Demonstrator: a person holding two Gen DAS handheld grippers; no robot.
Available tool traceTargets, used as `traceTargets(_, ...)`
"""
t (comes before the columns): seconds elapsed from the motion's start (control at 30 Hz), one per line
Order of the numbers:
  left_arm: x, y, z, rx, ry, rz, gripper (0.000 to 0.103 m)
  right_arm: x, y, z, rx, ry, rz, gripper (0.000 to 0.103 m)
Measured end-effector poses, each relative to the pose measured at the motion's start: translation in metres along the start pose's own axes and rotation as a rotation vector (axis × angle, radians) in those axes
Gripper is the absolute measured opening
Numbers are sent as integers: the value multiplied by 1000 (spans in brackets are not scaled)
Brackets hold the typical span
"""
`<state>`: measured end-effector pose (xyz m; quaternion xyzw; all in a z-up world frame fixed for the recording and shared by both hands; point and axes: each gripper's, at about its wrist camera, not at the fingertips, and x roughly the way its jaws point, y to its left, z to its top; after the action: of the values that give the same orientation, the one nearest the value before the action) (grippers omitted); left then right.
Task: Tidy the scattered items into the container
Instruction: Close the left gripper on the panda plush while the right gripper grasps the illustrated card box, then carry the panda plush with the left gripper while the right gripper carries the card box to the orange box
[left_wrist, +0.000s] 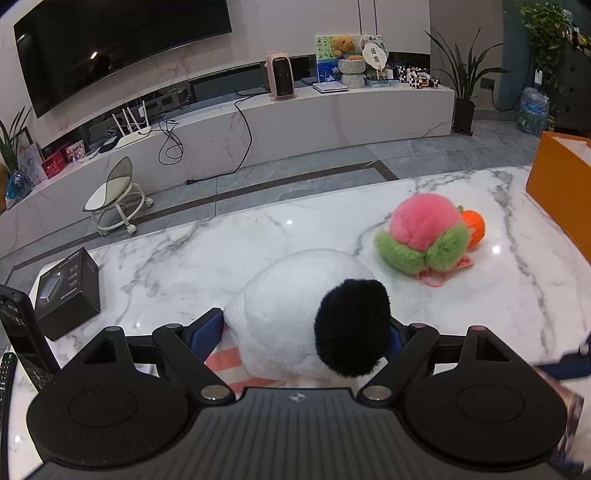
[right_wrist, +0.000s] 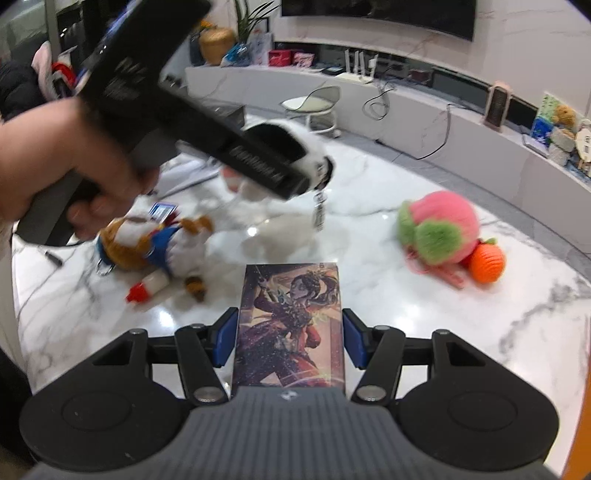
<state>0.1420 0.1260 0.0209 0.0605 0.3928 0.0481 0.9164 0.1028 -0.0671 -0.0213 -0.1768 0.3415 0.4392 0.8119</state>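
Observation:
My left gripper (left_wrist: 301, 332) is shut on a white plush with a black patch (left_wrist: 295, 306), with the blue pads pressed into its sides. In the right wrist view a hand (right_wrist: 74, 155) holds that plush (right_wrist: 291, 136) above the table, and a metal keychain (right_wrist: 319, 210) dangles from it. My right gripper (right_wrist: 290, 341) is shut on an illustrated card box (right_wrist: 291, 325). On the marble table lie a pink-and-green peach plush (left_wrist: 424, 232) (right_wrist: 439, 229), an orange knitted ball (left_wrist: 474, 227) (right_wrist: 487, 264), a brown, white and blue plush (right_wrist: 155, 247) and a red-capped tube (right_wrist: 147, 290). The orange container (left_wrist: 561, 192) stands at the far right.
A black carton (left_wrist: 68, 291), a tall black device (left_wrist: 22, 332) and a remote (left_wrist: 7, 373) sit at the table's left end. Beyond the table edge (left_wrist: 258, 206) are a wheeled stool (left_wrist: 118, 195) and a long TV bench (left_wrist: 332, 114).

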Motion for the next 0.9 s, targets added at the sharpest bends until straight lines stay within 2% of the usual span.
traceTargets(0.63, -37, -39, 32, 30, -57, 19, 98, -54, -76, 18, 152, -146, -118, 61)
traceTargets(0.9, -40, -56, 43, 26, -52, 3, 98, -76, -96, 17, 201, -187, -141, 61)
